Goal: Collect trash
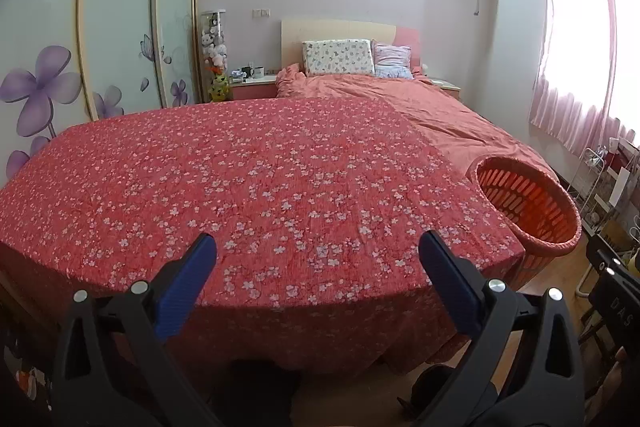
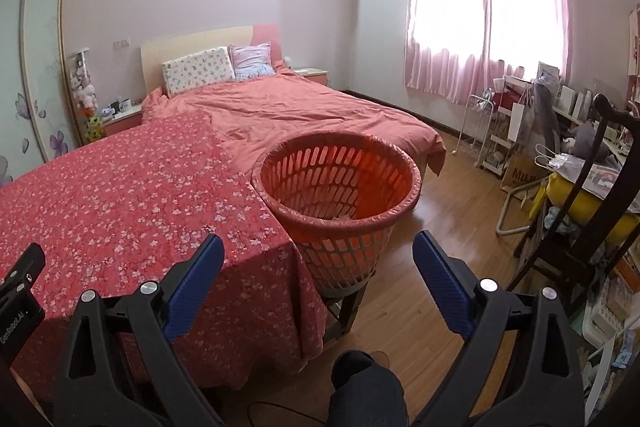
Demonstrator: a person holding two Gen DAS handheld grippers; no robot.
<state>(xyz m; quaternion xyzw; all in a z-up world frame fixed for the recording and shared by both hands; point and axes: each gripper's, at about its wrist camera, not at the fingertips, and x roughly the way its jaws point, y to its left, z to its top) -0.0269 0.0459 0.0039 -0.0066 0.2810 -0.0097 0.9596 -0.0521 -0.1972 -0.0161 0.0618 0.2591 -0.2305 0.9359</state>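
Blue ribbed pads line both black grippers, and each pair of jaws stands wide apart with nothing between. Left gripper [image 1: 318, 247] hovers level over the near edge of the flowered red cloth [image 1: 240, 179]. Right gripper [image 2: 318, 249] points at the orange basket [image 2: 394, 213], a round slotted plastic tub standing upright, mouth up, on a wooden stool [image 2: 346, 307] touching the cloth's right corner. Some crumpled scraps lie inside.

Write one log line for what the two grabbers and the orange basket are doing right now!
left gripper: open, empty, above floral cloth | right gripper: open, empty, facing orange basket | loose trash: none visible
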